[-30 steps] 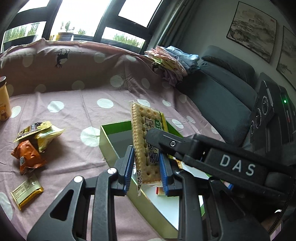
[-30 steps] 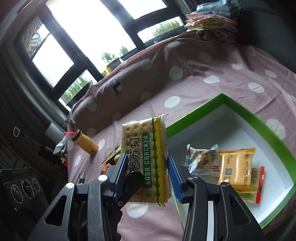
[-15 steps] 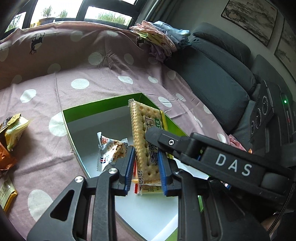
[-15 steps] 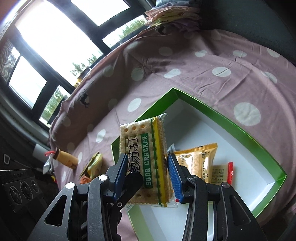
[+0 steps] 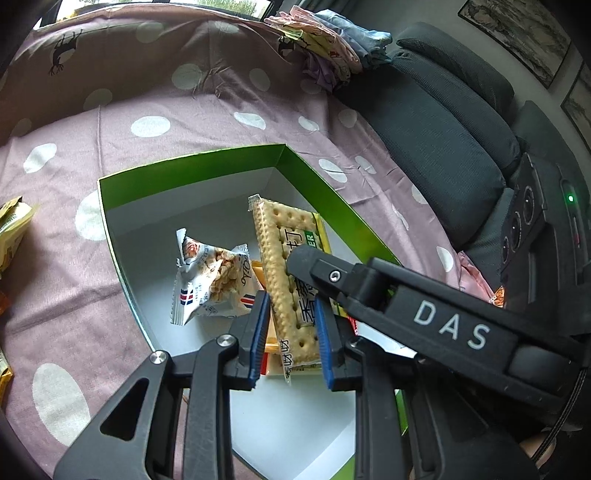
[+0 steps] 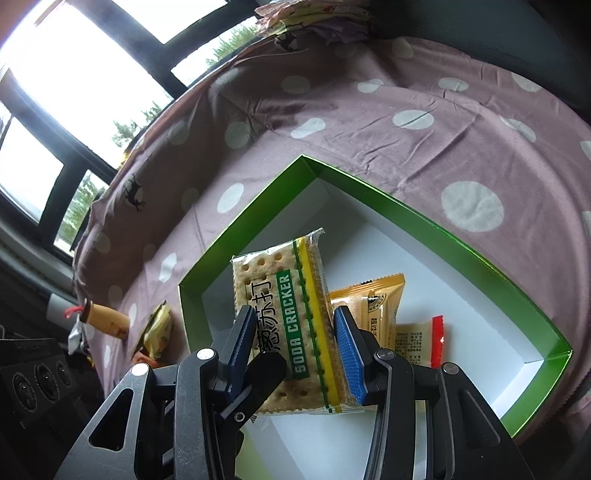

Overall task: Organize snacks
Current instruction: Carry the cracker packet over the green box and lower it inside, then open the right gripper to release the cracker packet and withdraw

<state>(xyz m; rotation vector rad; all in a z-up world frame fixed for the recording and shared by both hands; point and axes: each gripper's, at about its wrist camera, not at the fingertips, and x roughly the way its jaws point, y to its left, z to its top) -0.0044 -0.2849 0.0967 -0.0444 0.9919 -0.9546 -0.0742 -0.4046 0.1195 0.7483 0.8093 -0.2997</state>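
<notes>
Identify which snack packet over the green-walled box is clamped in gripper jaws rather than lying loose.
The clear-wrapped soda cracker pack, gripped by both grippers; the white peanut packet and orange packet lie loose.

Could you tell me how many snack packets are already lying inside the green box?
3: a white peanut packet on the box floor, a yellow packet beside the held cracker pack, and a red-edged packet next to it. Others may be hidden.

Dark sofa, bright windows, framed pictures on wall.
</notes>
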